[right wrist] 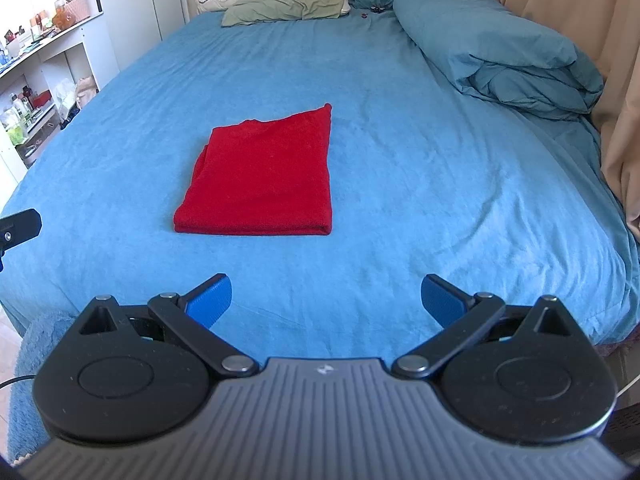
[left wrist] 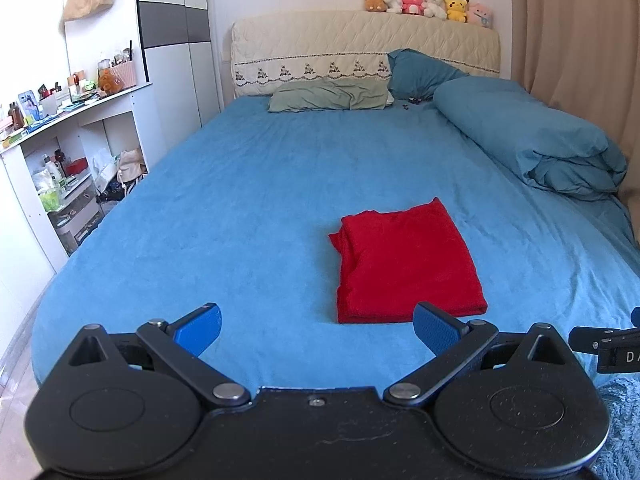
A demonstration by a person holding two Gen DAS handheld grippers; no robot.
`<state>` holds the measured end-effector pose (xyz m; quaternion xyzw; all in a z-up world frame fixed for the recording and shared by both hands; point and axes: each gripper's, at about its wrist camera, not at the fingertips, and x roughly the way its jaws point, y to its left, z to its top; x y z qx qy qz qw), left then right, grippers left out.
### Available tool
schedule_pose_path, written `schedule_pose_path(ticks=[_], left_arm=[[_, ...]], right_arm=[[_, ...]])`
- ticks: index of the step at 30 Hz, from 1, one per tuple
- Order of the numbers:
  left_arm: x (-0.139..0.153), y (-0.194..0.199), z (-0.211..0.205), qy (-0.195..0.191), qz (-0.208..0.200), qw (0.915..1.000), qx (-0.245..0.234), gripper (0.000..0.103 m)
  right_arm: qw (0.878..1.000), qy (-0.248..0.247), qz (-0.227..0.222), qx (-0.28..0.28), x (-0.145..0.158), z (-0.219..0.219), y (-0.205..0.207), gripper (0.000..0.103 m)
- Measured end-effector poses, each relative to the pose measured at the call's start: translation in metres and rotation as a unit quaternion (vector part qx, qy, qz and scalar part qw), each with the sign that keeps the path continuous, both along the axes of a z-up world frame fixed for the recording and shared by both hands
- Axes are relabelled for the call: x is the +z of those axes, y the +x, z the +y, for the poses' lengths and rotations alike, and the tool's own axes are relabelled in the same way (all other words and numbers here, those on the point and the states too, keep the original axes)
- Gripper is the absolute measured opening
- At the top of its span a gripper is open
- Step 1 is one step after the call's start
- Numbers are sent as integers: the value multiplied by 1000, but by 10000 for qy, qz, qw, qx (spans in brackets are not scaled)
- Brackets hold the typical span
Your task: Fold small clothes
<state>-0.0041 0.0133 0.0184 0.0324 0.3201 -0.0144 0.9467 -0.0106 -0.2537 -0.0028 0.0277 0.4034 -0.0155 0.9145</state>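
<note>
Cloth [right wrist: 262, 178], red and already folded into a thick rectangle, is lying flat on the blue bed sheet [right wrist: 420, 168], near the front edge of the bed. The left gripper [left wrist: 317, 330] and the right gripper [right wrist: 327, 300] are both hovering before it with fingers spread wide, holding nothing. The fabric is looking soft, light and limp, so it will probably sag when lifted. I think the near corners are giving the best hold.

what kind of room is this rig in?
A home bedroom, most likely. A large bed with a blue sheet fills both views, with pillows against a quilted headboard topped by plush toys. A folded red garment lies on the sheet.
</note>
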Motion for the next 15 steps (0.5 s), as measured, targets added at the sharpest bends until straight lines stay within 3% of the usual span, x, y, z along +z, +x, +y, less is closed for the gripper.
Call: schedule_pose_path(ticks=[15], left_arm=[[1, 0, -2, 72, -44, 10000, -7, 103]], right_arm=[[10000, 7, -11, -1, 0, 0, 0, 103]])
